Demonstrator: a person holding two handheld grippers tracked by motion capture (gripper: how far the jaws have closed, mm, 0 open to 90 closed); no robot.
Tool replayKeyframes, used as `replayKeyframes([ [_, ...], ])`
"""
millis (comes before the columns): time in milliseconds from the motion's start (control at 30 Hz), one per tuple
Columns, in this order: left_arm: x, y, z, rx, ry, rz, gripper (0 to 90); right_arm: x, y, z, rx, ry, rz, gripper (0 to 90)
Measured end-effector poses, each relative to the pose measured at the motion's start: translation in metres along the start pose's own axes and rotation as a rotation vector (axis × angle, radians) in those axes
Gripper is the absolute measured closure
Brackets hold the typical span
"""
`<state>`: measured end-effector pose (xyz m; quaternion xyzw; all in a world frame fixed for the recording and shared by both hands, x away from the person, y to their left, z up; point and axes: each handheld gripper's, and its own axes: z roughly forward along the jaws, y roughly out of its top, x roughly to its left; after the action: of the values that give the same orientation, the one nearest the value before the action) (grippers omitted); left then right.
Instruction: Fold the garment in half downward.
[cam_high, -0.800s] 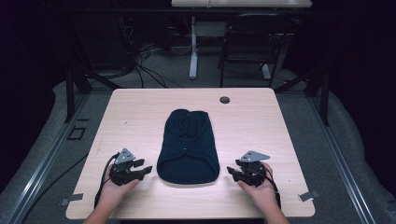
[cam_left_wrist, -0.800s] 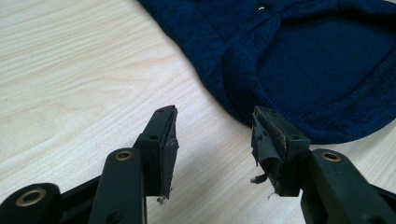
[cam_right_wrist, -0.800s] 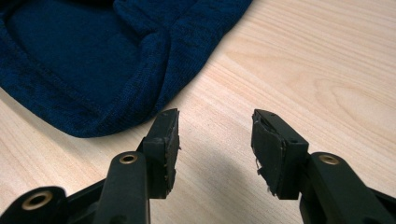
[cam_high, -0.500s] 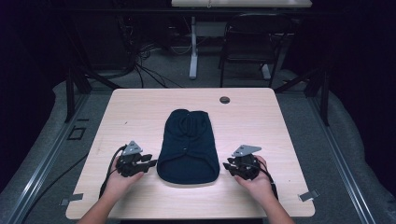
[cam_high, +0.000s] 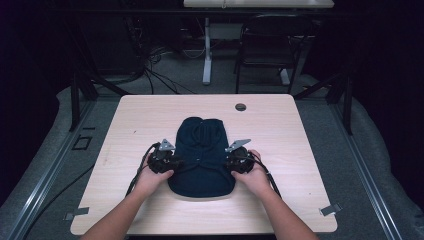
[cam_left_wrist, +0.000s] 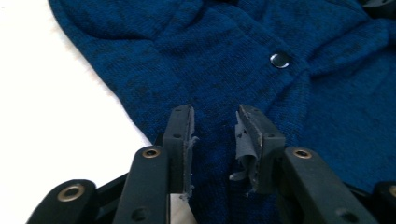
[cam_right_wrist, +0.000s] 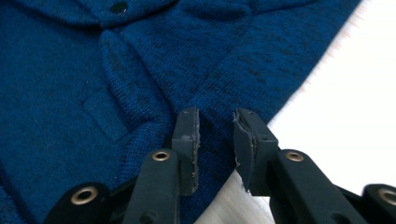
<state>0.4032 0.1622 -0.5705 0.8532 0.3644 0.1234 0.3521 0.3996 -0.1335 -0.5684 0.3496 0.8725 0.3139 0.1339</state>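
Note:
A dark blue knitted garment (cam_high: 202, 155) lies flat in the middle of the light wooden table (cam_high: 130, 125). It has a dark snap button (cam_left_wrist: 279, 60), also visible as the button (cam_right_wrist: 118, 8) in the right gripper view. My left gripper (cam_high: 176, 163) is at the garment's left edge, open, its jaws over the knit (cam_left_wrist: 215, 84) with nothing pinched. My right gripper (cam_high: 226, 164) is at the garment's right edge, open too, jaws straddling the hem of the fabric (cam_right_wrist: 140, 70). A hand holds each gripper.
A small dark round grommet (cam_high: 240, 107) sits near the table's far edge. Black cables (cam_high: 142, 167) trail from the grippers toward the front. Beyond the table stand a chair (cam_high: 262, 45) and a desk leg (cam_high: 206, 55) on the grey floor.
Both grippers have moved inward and forward from the table's front corners to the two side edges of the garment. The garment itself has not moved.

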Motion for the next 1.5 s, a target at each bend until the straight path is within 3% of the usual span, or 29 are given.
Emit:
replayKeyframes([
  [200, -0.007, -0.011, -0.007, 0.004, -0.046, 0.011, 66.3, 0.007, -0.004, -0.006, 0.029, 0.036, -0.043, 71.4],
  [567, -0.037, -0.037, -0.031, 0.022, -0.105, 0.058, 66.1, 0.042, -0.030, -0.031, 0.061, 0.100, -0.123, 70.6],
  [833, -0.050, -0.044, -0.041, 0.039, -0.129, 0.037, 63.7, 0.055, -0.040, -0.045, 0.099, 0.143, -0.151, 68.0],
  [1000, -0.037, -0.024, -0.046, 0.023, -0.083, 0.058, 60.6, 0.041, -0.024, -0.053, 0.076, 0.129, -0.136, 66.6],
  [1167, -0.021, 0.007, -0.043, 0.007, -0.075, 0.087, 61.4, 0.017, 0.003, -0.048, 0.047, 0.090, -0.121, 66.3],
  [1333, -0.005, 0.042, -0.029, 0.029, -0.093, 0.146, 63.4, -0.001, 0.030, -0.034, 0.056, 0.071, -0.132, 66.9],
  [1433, 0.004, 0.057, -0.018, 0.035, -0.095, 0.143, 64.1, -0.008, 0.046, -0.026, 0.076, 0.057, -0.163, 66.8],
  [1500, 0.011, 0.064, -0.010, 0.052, -0.069, 0.147, 64.2, -0.014, 0.056, -0.020, 0.083, 0.044, -0.171, 66.4],
])
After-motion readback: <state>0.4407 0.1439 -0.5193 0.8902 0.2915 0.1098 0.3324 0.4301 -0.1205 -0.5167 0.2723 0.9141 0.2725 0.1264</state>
